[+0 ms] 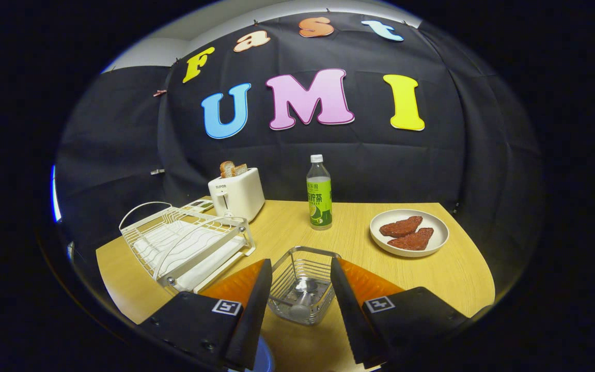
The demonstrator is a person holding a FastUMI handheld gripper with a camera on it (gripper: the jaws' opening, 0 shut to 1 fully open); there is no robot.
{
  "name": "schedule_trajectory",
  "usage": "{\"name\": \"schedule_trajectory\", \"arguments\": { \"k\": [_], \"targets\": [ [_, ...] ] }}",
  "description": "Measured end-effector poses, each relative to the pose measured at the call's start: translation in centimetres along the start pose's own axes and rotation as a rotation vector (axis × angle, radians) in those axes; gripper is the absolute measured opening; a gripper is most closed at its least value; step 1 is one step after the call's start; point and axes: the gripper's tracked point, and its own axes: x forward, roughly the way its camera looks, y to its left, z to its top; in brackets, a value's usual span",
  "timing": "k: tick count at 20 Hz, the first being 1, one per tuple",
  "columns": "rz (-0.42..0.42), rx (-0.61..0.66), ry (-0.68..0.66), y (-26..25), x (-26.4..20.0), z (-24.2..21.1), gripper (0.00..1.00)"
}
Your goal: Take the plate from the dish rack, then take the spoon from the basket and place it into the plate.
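My gripper [300,262] is open, its fingers apart on either side of a wire basket [281,305] without touching it. A metal spoon [302,297] lies in the bottom of the basket, between the fingers. To the left of the fingers stands a white wire dish rack [147,227] on the wooden table [463,279]. A white plate [194,245] seems to rest slanted in the rack, hard to tell apart from the white wires and tray.
A white toaster [238,195] with toast stands behind the rack. A green-labelled bottle [319,194] stands beyond the basket. To the right lies a white plate with two reddish-brown pieces of food [407,232].
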Motion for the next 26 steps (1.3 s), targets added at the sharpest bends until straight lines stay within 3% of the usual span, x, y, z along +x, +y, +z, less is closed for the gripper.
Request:
{"name": "schedule_trajectory", "arguments": {
  "k": [5,7,10,12,13,19,26],
  "targets": [
    [0.011,-0.023,0.028,0.2,1.2,-1.4,0.63],
    [0.007,-0.032,0.025,0.1,1.2,-1.5,0.53],
    [0.005,-0.029,0.025,0.3,1.4,-1.3,0.49],
    [-0.014,-0.018,0.034,0.0,1.5,-1.7,0.28],
    [-0.025,-0.019,0.034,-0.2,1.9,-1.6,0.25],
    [-0.03,-0.042,0.06,-0.1,1.7,-1.8,0.22],
    [-0.024,-0.064,0.053,0.0,0.7,1.3,0.21]
  ]
}}
